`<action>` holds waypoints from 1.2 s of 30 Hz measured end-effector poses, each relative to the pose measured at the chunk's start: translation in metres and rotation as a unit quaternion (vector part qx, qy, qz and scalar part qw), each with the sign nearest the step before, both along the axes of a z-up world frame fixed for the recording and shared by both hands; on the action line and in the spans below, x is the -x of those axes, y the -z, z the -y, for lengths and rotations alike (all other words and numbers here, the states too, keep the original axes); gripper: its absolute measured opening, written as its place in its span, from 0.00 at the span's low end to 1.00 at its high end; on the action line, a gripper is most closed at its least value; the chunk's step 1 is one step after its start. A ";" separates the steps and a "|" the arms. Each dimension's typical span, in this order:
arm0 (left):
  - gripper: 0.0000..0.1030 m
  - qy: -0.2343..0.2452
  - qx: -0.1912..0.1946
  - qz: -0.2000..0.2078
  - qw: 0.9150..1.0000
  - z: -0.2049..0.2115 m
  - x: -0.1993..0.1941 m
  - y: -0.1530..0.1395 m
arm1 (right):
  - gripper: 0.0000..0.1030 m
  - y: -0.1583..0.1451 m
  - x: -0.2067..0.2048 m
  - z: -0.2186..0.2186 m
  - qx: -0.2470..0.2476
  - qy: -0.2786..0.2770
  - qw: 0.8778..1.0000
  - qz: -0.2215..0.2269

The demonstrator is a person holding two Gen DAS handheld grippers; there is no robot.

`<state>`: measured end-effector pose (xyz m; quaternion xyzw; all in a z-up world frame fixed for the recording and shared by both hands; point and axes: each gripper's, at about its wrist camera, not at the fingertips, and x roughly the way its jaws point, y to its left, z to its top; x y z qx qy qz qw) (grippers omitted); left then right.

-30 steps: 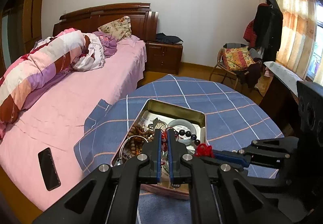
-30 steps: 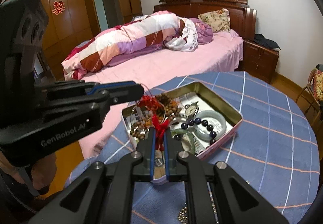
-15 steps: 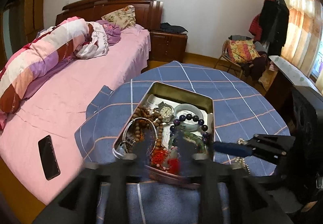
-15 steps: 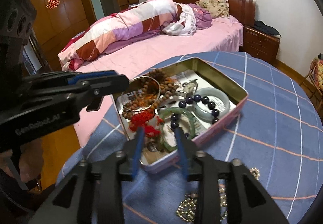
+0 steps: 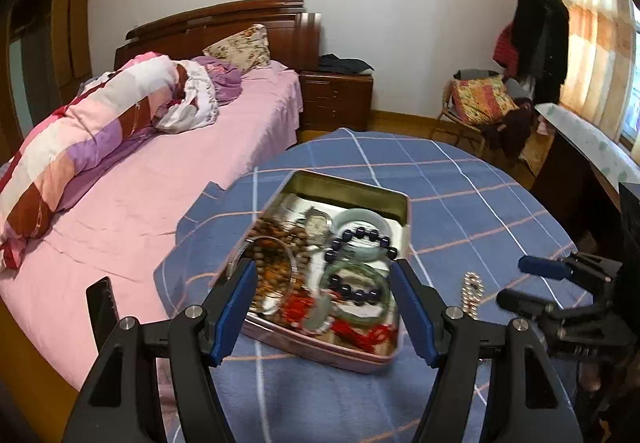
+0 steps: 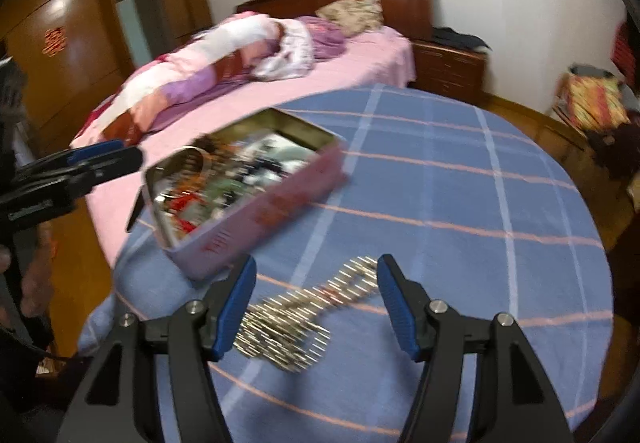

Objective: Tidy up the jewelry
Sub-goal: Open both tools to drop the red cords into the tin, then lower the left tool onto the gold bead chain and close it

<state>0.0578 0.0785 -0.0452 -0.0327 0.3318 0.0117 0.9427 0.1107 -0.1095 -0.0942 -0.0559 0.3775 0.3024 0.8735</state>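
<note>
A pink metal tin (image 5: pixel 320 351) (image 6: pixel 280 211) sits on the round table, full of jewelry: wooden beads, a watch, a pale jade bangle (image 5: pixel 362 221), dark bead bracelets, a green bangle (image 5: pixel 358 275) and a red knotted cord (image 5: pixel 362 333). My left gripper (image 5: pixel 322 273) hovers over the tin's near end, its jaws opening wide with nothing pressed between the pads. My right gripper (image 6: pixel 316 271) is right of the tin, jaws opening, above a silvery pearl necklace (image 6: pixel 296 317) that lies on the cloth, untouched. The right gripper (image 5: pixel 520 283) also shows at the right edge of the left wrist view.
The table wears a blue checked cloth (image 6: pixel 460 203). A pink bed (image 5: pixel 132 203) with a rolled quilt stands close on the left, a black phone (image 5: pixel 102 303) on its edge. A nightstand (image 5: pixel 336 99), a chair with a cushion (image 5: pixel 480 99) and a dark desk (image 5: pixel 580 163) lie beyond.
Both grippers were shut, holding the red cord between them over the tin; both have opened and the cord lies in the tin. The right gripper has swung right, over the pearl necklace.
</note>
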 end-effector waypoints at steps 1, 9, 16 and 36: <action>0.67 0.005 -0.003 0.000 1.000 0.006 0.001 0.001 | 0.66 0.002 -0.001 0.008 0.000 0.010 1.000 -0.002; 0.67 0.073 -0.033 -0.008 0.997 0.073 0.009 0.014 | 0.73 0.017 -0.001 0.054 0.002 0.064 0.998 -0.017; 0.67 0.095 -0.039 -0.037 0.994 0.113 0.012 0.036 | 0.74 0.027 0.004 0.068 -0.009 0.073 0.997 -0.026; 0.14 0.121 -0.001 -0.115 0.986 0.122 -0.005 0.082 | 0.77 0.028 0.008 0.065 0.004 0.070 0.997 -0.016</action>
